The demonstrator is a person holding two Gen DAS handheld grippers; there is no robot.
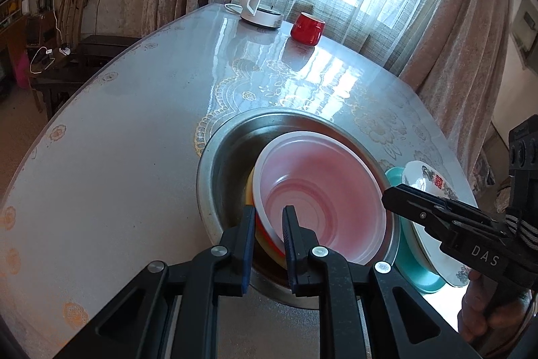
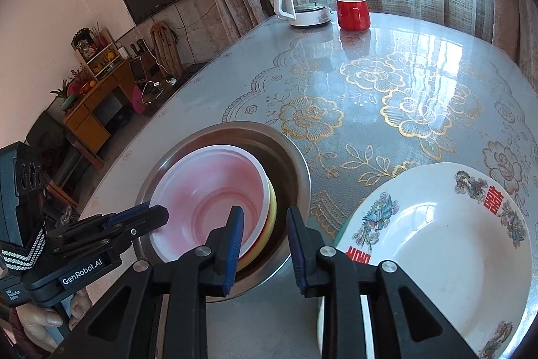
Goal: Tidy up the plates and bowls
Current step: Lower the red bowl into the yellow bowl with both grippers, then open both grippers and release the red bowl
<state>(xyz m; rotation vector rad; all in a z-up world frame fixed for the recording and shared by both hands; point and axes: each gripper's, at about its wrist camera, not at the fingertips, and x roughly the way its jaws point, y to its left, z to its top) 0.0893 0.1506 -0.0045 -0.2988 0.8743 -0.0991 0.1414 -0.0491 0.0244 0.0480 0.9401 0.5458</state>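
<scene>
Inside the steel basin point(image 1: 215, 170), left gripper point(image 1: 269, 224) pinches the pink bowl's point(image 1: 322, 177) near rim atop nested bowls; right gripper point(image 2: 264, 234) hovers narrow and empty. Such an edge grip could slip, clattering everything.

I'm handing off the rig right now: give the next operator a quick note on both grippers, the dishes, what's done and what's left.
Left gripper: shut on the near rim of the pink-white bowl.
Right gripper: open, holding nothing, over the right rim of the steel basin.
Dishes: the bowl sits on yellow and red bowls inside the basin. Patterned plate lies on a teal plate to the right.
Done: bowls nested, plates stacked.
Left: likely release the bowl and check both stacks sit square.
</scene>
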